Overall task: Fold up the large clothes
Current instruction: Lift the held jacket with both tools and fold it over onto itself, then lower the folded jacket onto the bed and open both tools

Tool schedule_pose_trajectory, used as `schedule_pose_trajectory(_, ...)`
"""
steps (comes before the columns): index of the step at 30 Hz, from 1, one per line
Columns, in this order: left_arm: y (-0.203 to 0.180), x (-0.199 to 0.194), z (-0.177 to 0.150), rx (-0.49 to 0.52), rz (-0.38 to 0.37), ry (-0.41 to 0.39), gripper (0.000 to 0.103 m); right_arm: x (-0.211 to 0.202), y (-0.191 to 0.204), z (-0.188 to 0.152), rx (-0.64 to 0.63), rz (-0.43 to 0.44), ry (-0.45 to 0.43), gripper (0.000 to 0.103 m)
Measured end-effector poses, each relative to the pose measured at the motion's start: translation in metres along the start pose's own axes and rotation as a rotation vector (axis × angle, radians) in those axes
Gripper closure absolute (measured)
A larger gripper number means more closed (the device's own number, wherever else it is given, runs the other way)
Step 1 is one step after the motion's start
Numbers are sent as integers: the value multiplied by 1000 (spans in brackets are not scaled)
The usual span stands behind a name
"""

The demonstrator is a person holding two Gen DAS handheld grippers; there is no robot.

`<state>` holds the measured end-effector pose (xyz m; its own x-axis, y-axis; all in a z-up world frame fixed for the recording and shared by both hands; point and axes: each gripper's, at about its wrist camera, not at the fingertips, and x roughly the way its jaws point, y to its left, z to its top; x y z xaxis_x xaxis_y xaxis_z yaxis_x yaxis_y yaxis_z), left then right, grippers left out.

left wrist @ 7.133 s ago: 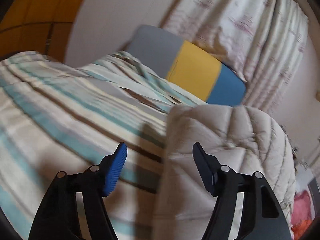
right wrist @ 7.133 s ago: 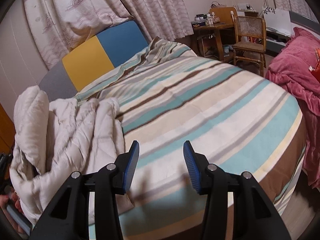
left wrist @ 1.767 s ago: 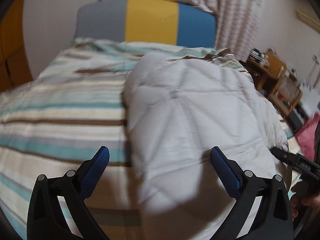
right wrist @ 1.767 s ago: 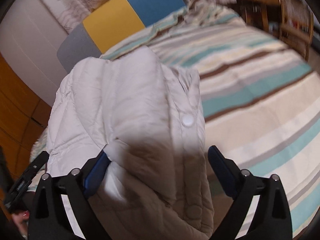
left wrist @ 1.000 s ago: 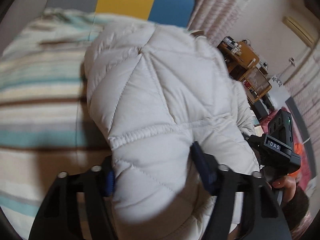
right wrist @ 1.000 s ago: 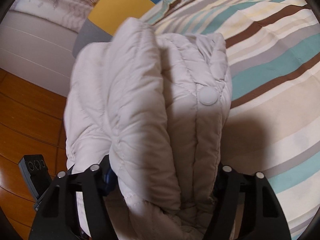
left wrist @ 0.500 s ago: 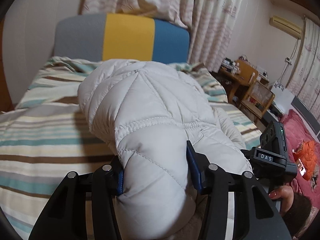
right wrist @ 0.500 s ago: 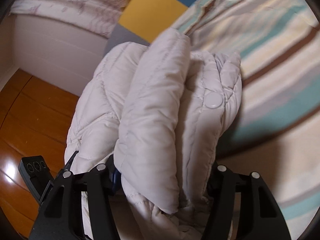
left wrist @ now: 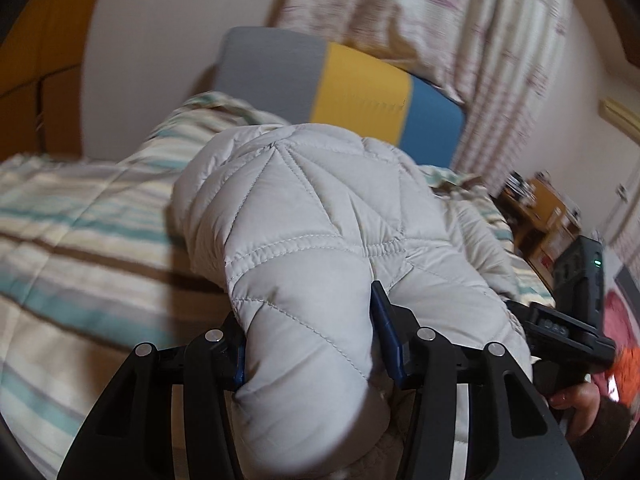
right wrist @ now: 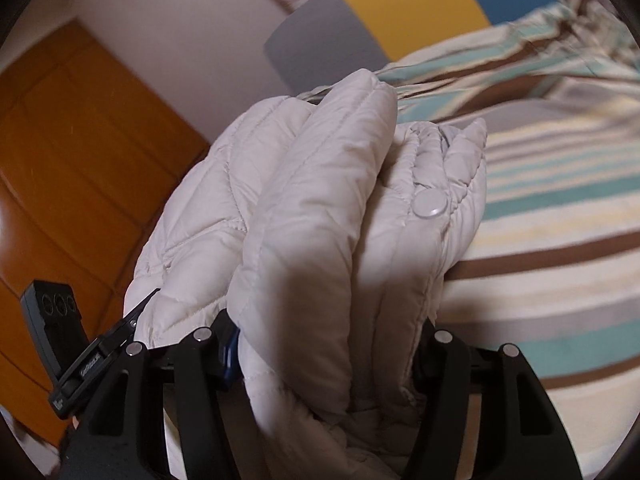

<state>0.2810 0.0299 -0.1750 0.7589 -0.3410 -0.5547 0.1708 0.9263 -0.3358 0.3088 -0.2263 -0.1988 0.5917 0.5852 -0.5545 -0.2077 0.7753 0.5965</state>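
Left tongs (left wrist: 308,336) and right tongs (right wrist: 328,344) are each clamping the folded quilted down jacket (left wrist: 304,216), carrying it bundled above the striped bed (right wrist: 560,208).

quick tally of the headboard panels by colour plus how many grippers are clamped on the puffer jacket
grey headboard panel: 1
yellow headboard panel: 1
blue headboard panel: 1
grippers clamped on the puffer jacket: 2, left gripper and right gripper
total: 3 panels, 2 grippers

Right tool's pads (right wrist: 229,350) behind jacket (right wrist: 320,220)
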Motion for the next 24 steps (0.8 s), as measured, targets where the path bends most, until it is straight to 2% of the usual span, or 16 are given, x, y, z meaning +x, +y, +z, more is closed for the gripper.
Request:
schedule_pose_trajectory(3, 28, -5, -7, -51, 39, -7, 52, 16, 19, -8, -74, -27, 21, 42)
schedule_pose_trajectory(5, 45, -9, -14, -69, 76, -12, 47, 30, 30, -7, -124, -46, 35, 42)
schedule_pose_trajectory(9, 62, -7, -24, -89, 137, 10, 28, 48, 36, -16, -180, -132, 42, 36)
schedule_pose_trajectory(13, 59, -8, -35, -85, 159, 2, 26, 47, 16, -23, -130, -158, 22, 35)
schedule_pose_trajectory(17, 56, -10, -39, -95, 201, -6, 19, 47, 24, -31, -134, -208, 5, 34)
schedule_pose_trajectory(19, 54, -13, -35, -112, 231, -3, 12, 38, 31, -38, -140, -227, 4, 31)
schedule_pose_trajectory(24, 47, -29, -19, -104, 241, -25, 12, 34, 39, -23, -148, -252, 27, 28)
